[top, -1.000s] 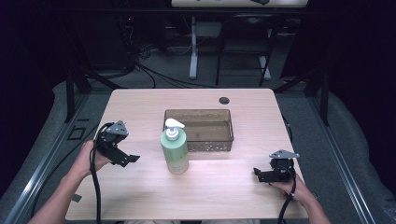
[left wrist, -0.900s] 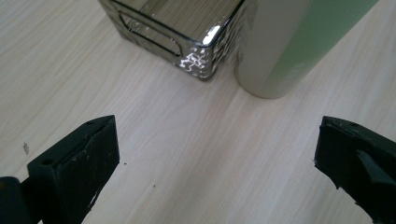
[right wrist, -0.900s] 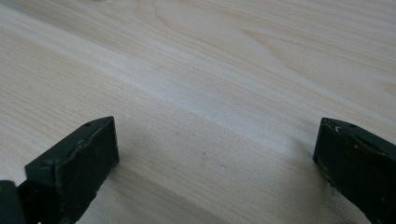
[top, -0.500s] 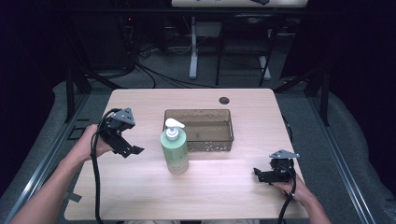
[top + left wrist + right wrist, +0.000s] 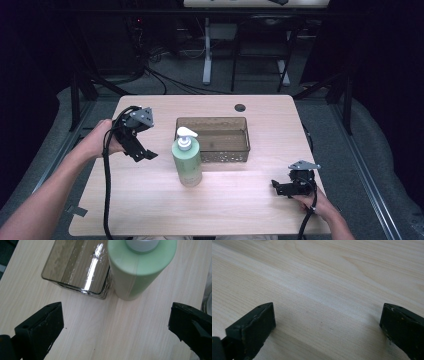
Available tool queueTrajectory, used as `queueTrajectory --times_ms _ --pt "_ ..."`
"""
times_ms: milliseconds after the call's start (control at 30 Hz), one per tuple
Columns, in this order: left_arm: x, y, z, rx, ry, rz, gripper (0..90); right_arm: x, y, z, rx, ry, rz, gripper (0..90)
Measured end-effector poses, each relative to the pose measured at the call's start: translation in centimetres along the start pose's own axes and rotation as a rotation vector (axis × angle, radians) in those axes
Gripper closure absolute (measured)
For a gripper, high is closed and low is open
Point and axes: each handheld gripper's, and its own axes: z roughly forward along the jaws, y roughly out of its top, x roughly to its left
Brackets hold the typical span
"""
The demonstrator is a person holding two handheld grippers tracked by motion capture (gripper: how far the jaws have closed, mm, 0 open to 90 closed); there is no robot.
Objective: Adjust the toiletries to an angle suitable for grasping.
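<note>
While I watch from the high view, I take the green pump bottle (image 5: 187, 161) as my landmark; it stands upright near the middle of the pale wooden table (image 5: 150, 210).

Well to the left of the bottle, my left gripper (image 5: 142, 155) is held above the table in a hand (image 5: 100, 140), its black cable (image 5: 106, 200) looping down toward the near edge. Its tips point toward the bottle and are apart from it. In the left gripper view the jaws stand spread wide — bare wood lies between them, nothing pinched — and the green bottle (image 5: 140, 267) sits ahead, slightly toward the right jaw, with its white collar at the top edge.

Just behind the bottle and to its right sits a smoky, see-through rectangular bin (image 5: 214, 140). Its near left corner is very close to the bottle; I cannot tell whether they touch. In the left gripper view the bin (image 5: 77, 265) shows beside the bottle, glinting under the light. Farther back from the bottle, a round dark hole (image 5: 240, 107) marks the tabletop.

Well to the right of the bottle and nearer the front edge, my right gripper (image 5: 278, 187) rests low at the table, held by a hand (image 5: 315, 202). The right gripper view shows its jaws also spread wide — only wood grain lies between them.
</note>
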Motion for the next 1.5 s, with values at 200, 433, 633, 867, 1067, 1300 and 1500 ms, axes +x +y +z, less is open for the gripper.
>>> queueTrajectory --times_ms 200,433,633,867,1067,1300,1500 --pt "0.1 1.5 -0.6 0.011 -0.004 0.043 0.0 0.0 0.0 0.0 0.001 0.000 0.000 0.0" --pt "0.2 3.3 -1.3 0.035 0.006 0.098 0.0 0.0 0.0 0.0 0.001 0.001 0.000 0.0" --pt "0.1 4.4 -1.6 0.057 -0.011 0.141 0.0 0.0 0.0 0.0 0.002 0.001 0.000 0.0" --pt "0.0 5.6 -1.5 0.072 -0.018 0.180 0.0 0.0 0.0 0.0 0.001 0.001 0.000 0.0" --pt "-0.2 6.6 -1.7 0.090 -0.010 0.211 0.0 0.0 0.0 0.0 0.001 0.002 -0.001 0.0" --pt "-0.3 7.6 -1.7 0.102 -0.011 0.232 0.0 0.0 0.0 0.0 0.000 0.002 -0.001 0.0" --pt "-0.3 8.6 -1.5 0.099 -0.022 0.248 0.0 0.0 0.0 0.0 0.001 0.003 -0.002 0.0"
